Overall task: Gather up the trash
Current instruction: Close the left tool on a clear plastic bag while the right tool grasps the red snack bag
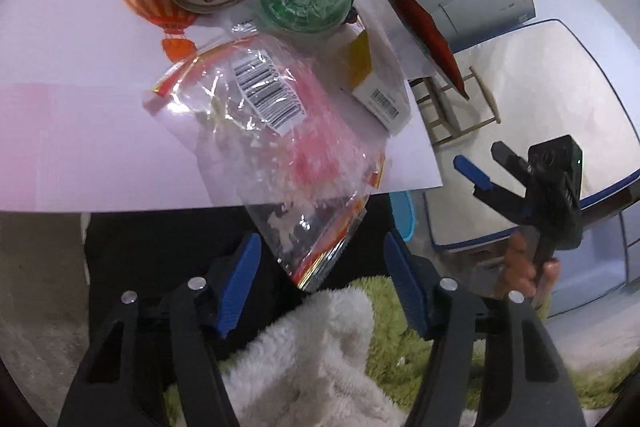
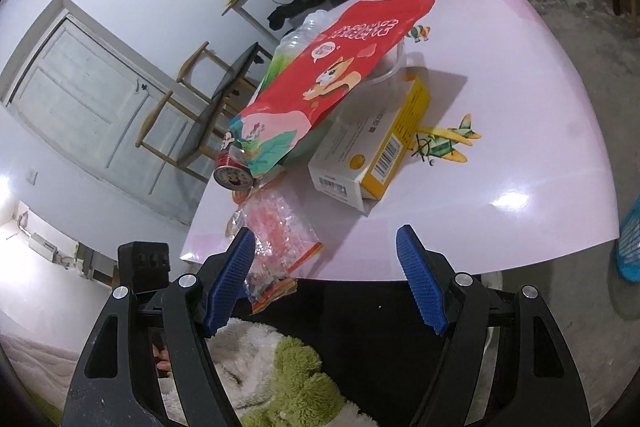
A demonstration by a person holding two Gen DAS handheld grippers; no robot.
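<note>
From the left wrist, the left gripper [image 1: 322,281] should ease forward and pinch the overhanging corner of the clear plastic bag [image 1: 276,131], which hangs between its parted pads off the table [image 1: 80,115] edge, untouched. From the right wrist, the right gripper [image 2: 326,281] stands wide and empty, the bag at its left pad.
</note>
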